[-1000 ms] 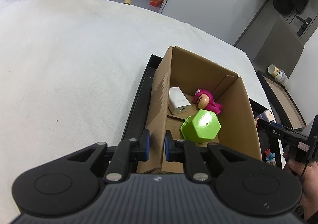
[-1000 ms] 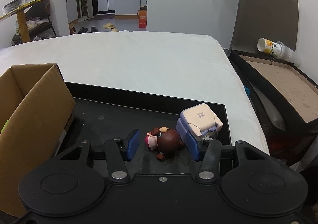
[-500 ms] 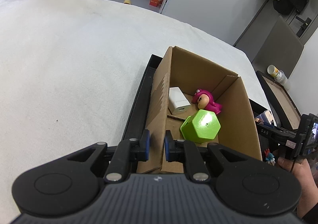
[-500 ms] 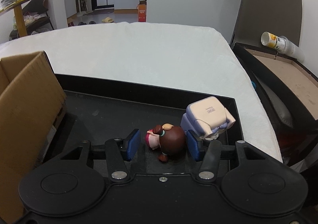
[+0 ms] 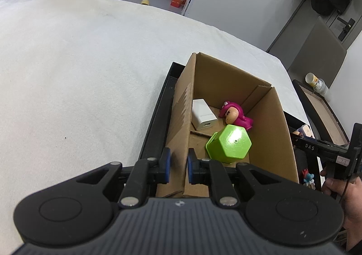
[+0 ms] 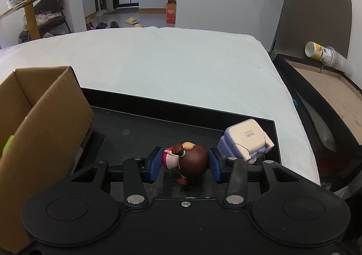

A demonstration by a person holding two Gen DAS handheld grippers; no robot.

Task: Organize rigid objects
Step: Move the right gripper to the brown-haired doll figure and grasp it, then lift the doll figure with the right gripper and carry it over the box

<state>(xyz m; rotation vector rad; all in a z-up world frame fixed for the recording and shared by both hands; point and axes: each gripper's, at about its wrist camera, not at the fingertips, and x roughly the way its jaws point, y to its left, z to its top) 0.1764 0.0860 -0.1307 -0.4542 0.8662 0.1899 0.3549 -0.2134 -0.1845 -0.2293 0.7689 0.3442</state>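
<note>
A cardboard box [image 5: 269, 123] stands in the left end of a black tray [image 5: 158, 119] on a white bed. Inside it lie a green hexagonal container [image 5: 228, 144], a pink figurine [image 5: 235, 114] and a white charger [image 5: 202, 114]. My left gripper [image 5: 178, 164] is shut on the box's near left wall. In the right wrist view a brown-haired doll [image 6: 192, 160] lies on the tray floor [image 6: 135, 128]. My right gripper [image 6: 185, 164] is closing on the doll, and both pads touch it. A beige and purple toy [image 6: 245, 141] sits just right of the doll.
The box's side wall [image 6: 45, 119] rises at the tray's left. A small blue figurine [image 5: 307, 178] stands near the person's hand [image 5: 339, 189]. Beyond the bed's right edge are a wooden-bottomed tray [image 6: 328, 87] and a tipped paper cup [image 6: 321, 53].
The right gripper's jaws have narrowed from standing wide around the doll to touching it on both sides. The left gripper and the box have not moved.
</note>
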